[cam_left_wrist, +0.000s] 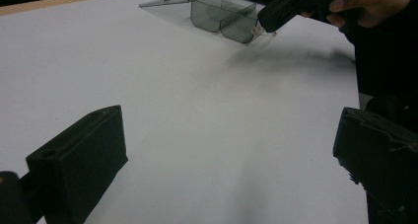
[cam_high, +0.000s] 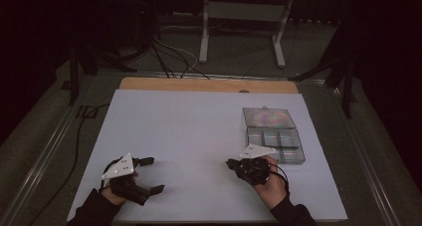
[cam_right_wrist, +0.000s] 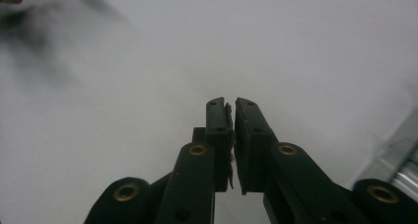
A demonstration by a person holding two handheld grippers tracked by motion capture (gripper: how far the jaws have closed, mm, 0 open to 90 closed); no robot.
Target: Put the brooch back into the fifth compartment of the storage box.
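White sheet (cam_high: 199, 136) covers wooden table (cam_high: 209, 84) in dark room.

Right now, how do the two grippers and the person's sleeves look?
Both the left gripper and the right gripper are black, each with a pale grey three-cornered plate on top. The jaws are blocky, with brass-coloured rivets at the joints. A thin black cable trails from each. The sleeves are dark.

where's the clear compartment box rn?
High view: the clear compartment box sits on the white sheet at the table's far right, lid open, just beyond the right tool.
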